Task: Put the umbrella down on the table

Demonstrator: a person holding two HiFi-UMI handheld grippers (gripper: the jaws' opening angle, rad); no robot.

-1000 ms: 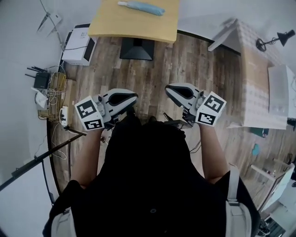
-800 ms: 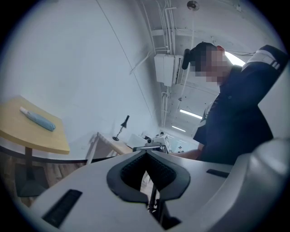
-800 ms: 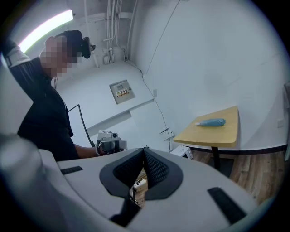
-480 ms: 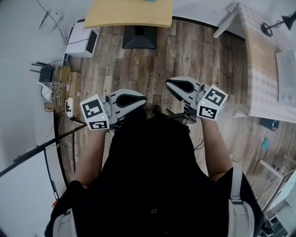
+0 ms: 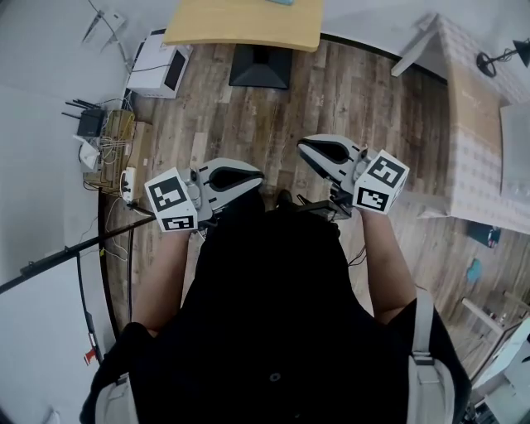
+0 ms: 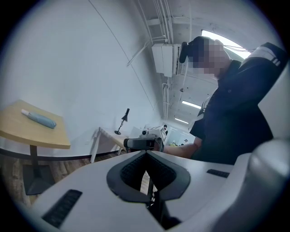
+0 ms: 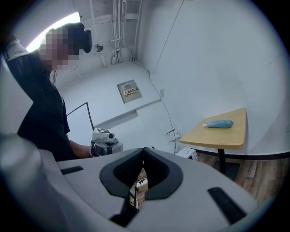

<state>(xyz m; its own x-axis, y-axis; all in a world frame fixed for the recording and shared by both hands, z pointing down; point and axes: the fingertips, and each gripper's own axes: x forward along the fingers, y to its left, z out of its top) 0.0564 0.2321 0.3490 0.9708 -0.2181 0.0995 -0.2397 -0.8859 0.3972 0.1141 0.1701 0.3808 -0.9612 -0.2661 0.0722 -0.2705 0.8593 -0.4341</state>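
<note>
Since a second ago, table (image 5: 248, 25) has slid to head view's top edge; umbrella (image 7: 218, 123) is cut to a sliver there. Left fingers (image 6: 127, 174) together, empty. Right fingers (image 7: 158, 174) together, empty. Both held before torso (image 5: 273, 315). Gripper views show umbrella lying whole on table, well apart from both. Floor box (image 5: 112, 141) holds cables, detail unclear.
</note>
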